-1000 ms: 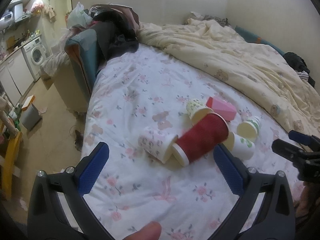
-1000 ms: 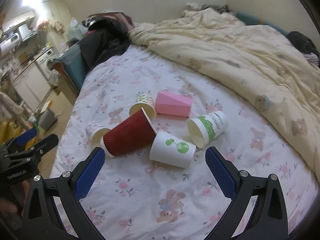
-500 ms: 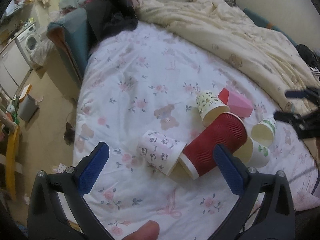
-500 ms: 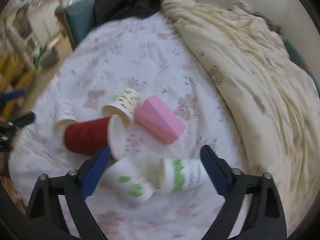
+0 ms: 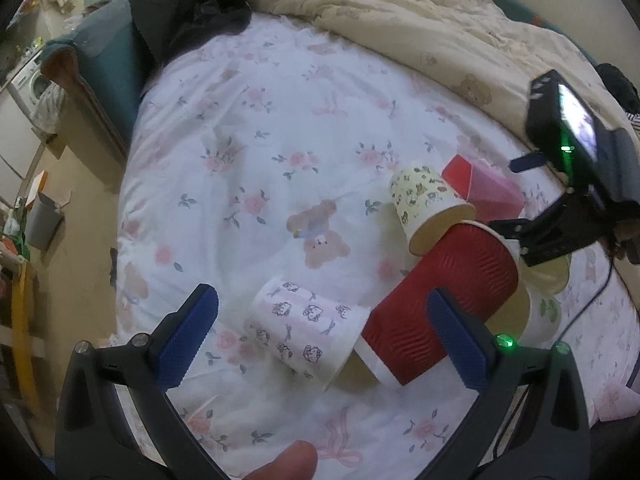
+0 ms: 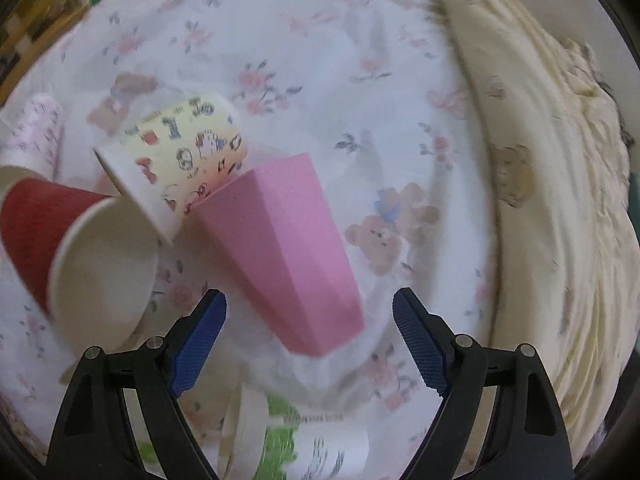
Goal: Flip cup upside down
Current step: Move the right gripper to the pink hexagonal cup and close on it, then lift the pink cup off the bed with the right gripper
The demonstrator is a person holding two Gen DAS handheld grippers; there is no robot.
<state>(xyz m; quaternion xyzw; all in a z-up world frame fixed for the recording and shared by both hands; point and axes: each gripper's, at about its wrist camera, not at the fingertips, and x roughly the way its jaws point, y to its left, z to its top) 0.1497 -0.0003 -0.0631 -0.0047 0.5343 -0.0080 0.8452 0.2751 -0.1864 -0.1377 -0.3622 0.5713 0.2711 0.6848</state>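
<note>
Several cups lie on their sides on the bed. In the left wrist view my open left gripper [image 5: 320,336] hovers over a white cup with pink cartoon prints [image 5: 308,336], next to a red ribbed cup [image 5: 444,312] and a yellow patterned cup [image 5: 428,204]. In the right wrist view my open right gripper [image 6: 308,340] is just above the wide end of a pink faceted cup [image 6: 280,252]. The yellow patterned cup [image 6: 176,156], red cup [image 6: 60,240] and a green-and-white cup [image 6: 296,444] lie around it. The right gripper [image 5: 560,216] also shows in the left wrist view.
The cups rest on a white floral bedsheet [image 5: 260,160]. A cream duvet [image 5: 440,32] is bunched along the far and right side. A teal chair with dark clothes [image 5: 120,52] stands at the bed's left edge, with floor below it.
Both grippers moved down and closer to the cups. The right gripper swung over the pink cup; the left came nearer the white printed cup. Both stayed open.
</note>
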